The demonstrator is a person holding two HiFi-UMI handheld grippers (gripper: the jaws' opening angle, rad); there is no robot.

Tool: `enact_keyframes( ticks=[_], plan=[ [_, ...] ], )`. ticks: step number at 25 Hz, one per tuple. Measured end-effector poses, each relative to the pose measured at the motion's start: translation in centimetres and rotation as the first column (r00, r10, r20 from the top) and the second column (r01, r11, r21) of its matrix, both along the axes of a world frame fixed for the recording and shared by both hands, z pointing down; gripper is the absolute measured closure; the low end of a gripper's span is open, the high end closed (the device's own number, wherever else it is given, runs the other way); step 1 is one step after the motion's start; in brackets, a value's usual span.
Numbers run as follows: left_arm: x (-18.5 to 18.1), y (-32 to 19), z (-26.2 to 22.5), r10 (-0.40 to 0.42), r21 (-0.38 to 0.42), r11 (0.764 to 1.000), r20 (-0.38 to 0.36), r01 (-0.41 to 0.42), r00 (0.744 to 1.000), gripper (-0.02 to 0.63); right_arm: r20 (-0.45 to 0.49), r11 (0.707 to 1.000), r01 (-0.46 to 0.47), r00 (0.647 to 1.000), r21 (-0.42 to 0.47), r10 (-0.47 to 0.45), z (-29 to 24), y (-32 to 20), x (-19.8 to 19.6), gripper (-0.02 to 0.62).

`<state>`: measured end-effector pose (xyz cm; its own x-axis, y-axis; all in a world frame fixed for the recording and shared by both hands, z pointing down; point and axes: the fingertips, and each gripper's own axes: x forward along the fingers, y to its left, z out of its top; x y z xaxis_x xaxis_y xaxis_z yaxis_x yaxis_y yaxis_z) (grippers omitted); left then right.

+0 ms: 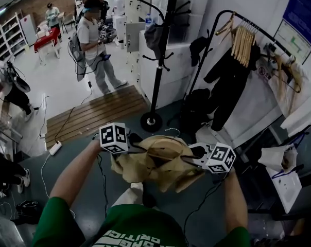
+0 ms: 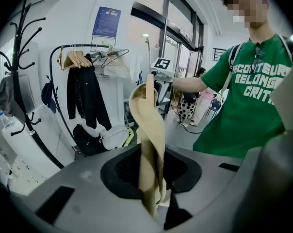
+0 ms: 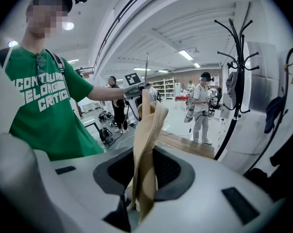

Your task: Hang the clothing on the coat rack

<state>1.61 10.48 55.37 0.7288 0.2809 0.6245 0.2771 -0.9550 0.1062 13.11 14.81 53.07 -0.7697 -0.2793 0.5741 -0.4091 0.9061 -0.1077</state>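
A tan garment (image 1: 156, 164) hangs bunched in front of me, stretched between both grippers. My left gripper (image 1: 132, 147) is shut on its left edge, and in the left gripper view a tan fold (image 2: 150, 144) rises straight out of the jaws of the left gripper (image 2: 154, 198). My right gripper (image 1: 192, 158) is shut on the right edge; the tan cloth (image 3: 145, 144) stands up between the jaws of the right gripper (image 3: 139, 198). The black coat rack (image 1: 161, 45) stands ahead on a round base (image 1: 151, 121), with a grey item (image 1: 153, 35) on one hook.
A black clothes rail (image 1: 248, 27) with wooden hangers (image 1: 243, 44) and a dark jacket (image 1: 228, 81) stands to the right, with bags (image 1: 196, 107) on the floor beneath. White sheets (image 1: 284, 179) hang at far right. A person (image 1: 96, 45) stands beyond a wooden platform (image 1: 93, 115). Cables cross the floor.
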Motion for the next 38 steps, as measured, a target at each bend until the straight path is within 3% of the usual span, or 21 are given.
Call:
enact_keyframes(
  ticks=[15, 27, 38],
  plan=[
    [2.6, -13.9, -1.1, 0.042, 0.028, 0.999, -0.021, -0.042, 0.999, 0.525, -0.044, 0.999, -0.036, 0.998, 0.031, 0.037, -1.5, -13.4, 2.3, 0.505],
    [2.0, -26.4, -3.4, 0.086, 0.065, 0.994, -0.015, -0.084, 0.996, 0.525, -0.059, 0.996, -0.059, 0.996, 0.066, 0.063, -3.9, -25.5, 1.6, 0.505],
    [1.5, -36.0, -6.3, 0.059, 0.093, 0.994, -0.012, -0.058, 0.998, 0.525, -0.057, 0.995, -0.033, 0.998, 0.09, 0.038, -6.6, -35.3, 1.2, 0.505]
  ],
)
